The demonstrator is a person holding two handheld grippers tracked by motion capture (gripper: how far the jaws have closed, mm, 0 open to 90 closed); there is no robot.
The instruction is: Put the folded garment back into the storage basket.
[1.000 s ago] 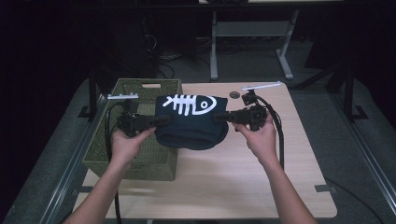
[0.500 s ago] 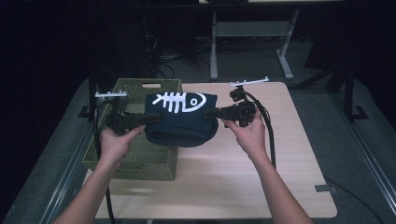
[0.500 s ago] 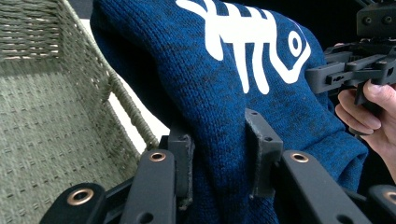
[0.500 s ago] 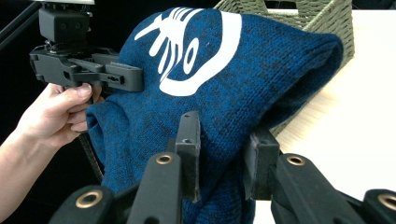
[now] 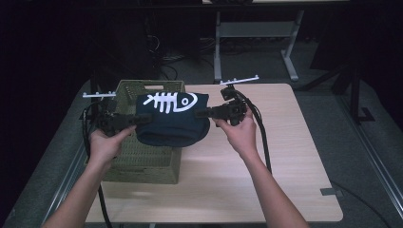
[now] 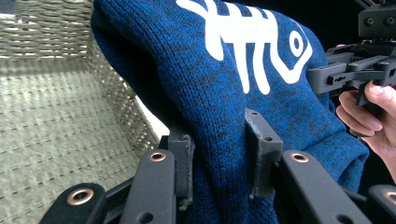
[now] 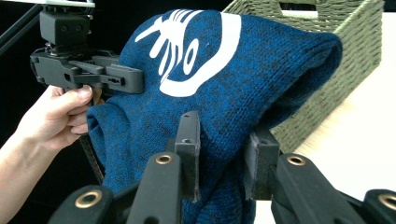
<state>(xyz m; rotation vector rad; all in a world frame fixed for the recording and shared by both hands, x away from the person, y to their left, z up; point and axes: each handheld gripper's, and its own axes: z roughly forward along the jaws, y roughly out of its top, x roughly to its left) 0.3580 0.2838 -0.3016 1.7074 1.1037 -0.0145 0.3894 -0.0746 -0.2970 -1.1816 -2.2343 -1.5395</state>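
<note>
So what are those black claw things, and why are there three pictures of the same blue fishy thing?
Those claws are grippers, pinching tools that a person holds, one in each hand. The big picture comes from a camera up high, looking down on a wooden table. There you see the left gripper and the right gripper. The other two pictures come from little cameras riding on each gripper, so you look along its two black jaws. Both grippers are shut on a folded blue knitted sweater with a white fish skeleton on it, one at each side, holding it up in the air. Under it, at the table's left edge, stands a green woven basket. The sweater hangs partly above the basket's opening.
</note>
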